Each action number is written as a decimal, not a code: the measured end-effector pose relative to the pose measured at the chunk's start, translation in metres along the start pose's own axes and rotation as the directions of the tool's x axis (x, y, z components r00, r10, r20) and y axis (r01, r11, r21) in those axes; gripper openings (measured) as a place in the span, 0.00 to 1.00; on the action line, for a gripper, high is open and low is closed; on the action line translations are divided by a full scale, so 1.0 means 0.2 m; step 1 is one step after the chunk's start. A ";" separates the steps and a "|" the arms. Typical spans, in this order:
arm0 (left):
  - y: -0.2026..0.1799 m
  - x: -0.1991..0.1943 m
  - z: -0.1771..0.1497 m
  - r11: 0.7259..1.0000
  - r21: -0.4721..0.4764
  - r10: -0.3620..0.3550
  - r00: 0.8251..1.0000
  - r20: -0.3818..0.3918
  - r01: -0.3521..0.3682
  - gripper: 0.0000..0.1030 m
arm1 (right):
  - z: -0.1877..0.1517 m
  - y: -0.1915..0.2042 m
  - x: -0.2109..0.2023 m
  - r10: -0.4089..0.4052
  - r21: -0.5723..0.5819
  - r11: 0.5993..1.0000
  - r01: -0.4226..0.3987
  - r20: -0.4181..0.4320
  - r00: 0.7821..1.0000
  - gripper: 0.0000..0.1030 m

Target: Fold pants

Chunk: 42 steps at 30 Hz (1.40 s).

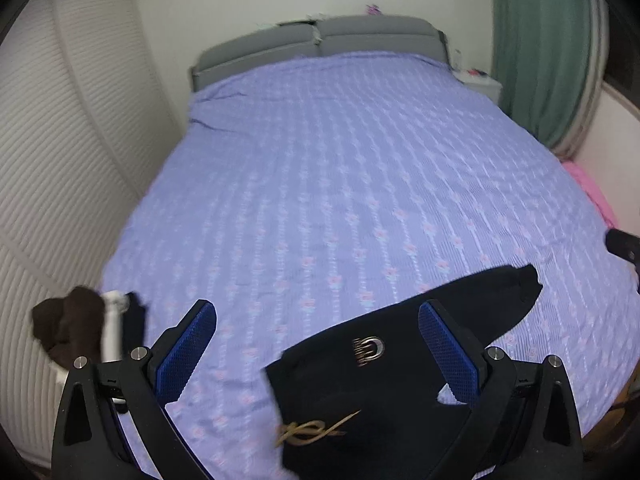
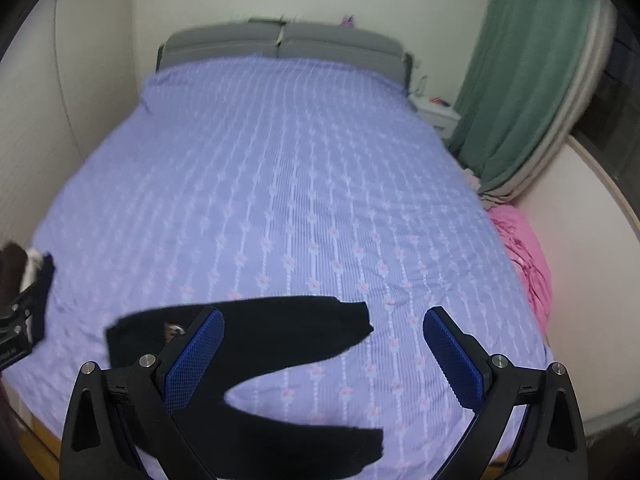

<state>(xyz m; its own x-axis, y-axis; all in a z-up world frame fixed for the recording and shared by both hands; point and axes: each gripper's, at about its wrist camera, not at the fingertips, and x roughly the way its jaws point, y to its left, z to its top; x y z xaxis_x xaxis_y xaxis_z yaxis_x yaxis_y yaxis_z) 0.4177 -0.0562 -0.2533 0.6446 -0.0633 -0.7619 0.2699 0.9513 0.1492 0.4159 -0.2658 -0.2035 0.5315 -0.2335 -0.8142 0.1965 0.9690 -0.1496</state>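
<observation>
Black pants (image 1: 384, 376) lie flat on the purple bedspread (image 1: 340, 184) near the bed's front edge. In the left wrist view I see the waist end with a tan drawstring (image 1: 312, 430) and a metallic logo (image 1: 368, 350). In the right wrist view the pants (image 2: 280, 344) show two legs spread apart in a V. My left gripper (image 1: 318, 354) is open and empty, above the waist. My right gripper (image 2: 324, 356) is open and empty, above the legs, its left finger (image 2: 194, 360) over the fabric.
A pile of dark and white clothes (image 1: 84, 328) lies at the bed's left edge. A pink cloth (image 2: 524, 252) hangs off the right side. The grey headboard (image 1: 320, 40), a white nightstand (image 1: 480, 84) and a green curtain (image 1: 544, 48) are at the far end.
</observation>
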 end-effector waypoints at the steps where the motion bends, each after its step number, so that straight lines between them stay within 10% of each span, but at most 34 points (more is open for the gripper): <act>1: -0.05 0.06 0.00 1.000 0.014 -0.011 1.000 0.000 0.011 1.00 | 0.01 -0.01 0.07 0.012 -0.013 1.000 -0.012 -0.012 1.000 0.98; 12: -0.60 0.82 0.02 0.937 0.256 -0.213 0.970 -0.115 0.236 0.82 | -0.05 -0.15 0.98 0.194 -0.288 0.925 -0.249 -0.205 0.959 0.94; 25: -0.87 1.33 0.03 0.796 0.393 -0.304 0.866 -0.396 0.460 0.53 | -0.02 -0.04 1.62 0.311 -0.414 0.730 -0.544 -0.508 0.803 0.77; 30: -0.88 1.43 -0.01 0.758 0.331 -0.356 0.782 -0.512 0.562 0.53 | -0.01 0.01 1.78 0.334 -0.420 0.673 -0.609 -0.562 0.757 0.75; 35: -0.88 1.47 -0.05 0.750 0.300 -0.380 0.754 -0.536 0.590 0.43 | -0.04 0.06 1.91 0.359 -0.332 0.642 -0.691 -0.666 0.654 0.40; 38: -0.85 1.47 -0.05 0.751 0.264 -0.405 0.738 -0.540 0.605 0.25 | -0.05 0.08 1.88 0.369 -0.358 0.626 -0.693 -0.647 0.667 0.16; 42: -0.82 1.35 -0.03 0.733 0.280 -0.425 0.739 -0.523 0.620 0.14 | -0.08 0.04 1.72 0.380 -0.412 0.617 -0.670 -0.590 0.712 0.12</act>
<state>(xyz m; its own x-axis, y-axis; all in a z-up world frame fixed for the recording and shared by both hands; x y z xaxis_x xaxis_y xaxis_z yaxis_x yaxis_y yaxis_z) 0.5433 -0.2278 -0.4871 -0.0127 -0.2936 -0.9558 0.7981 0.5729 -0.1866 0.5872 -0.3364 -0.4938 -0.0331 0.2494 -0.9678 -0.5741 0.7879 0.2227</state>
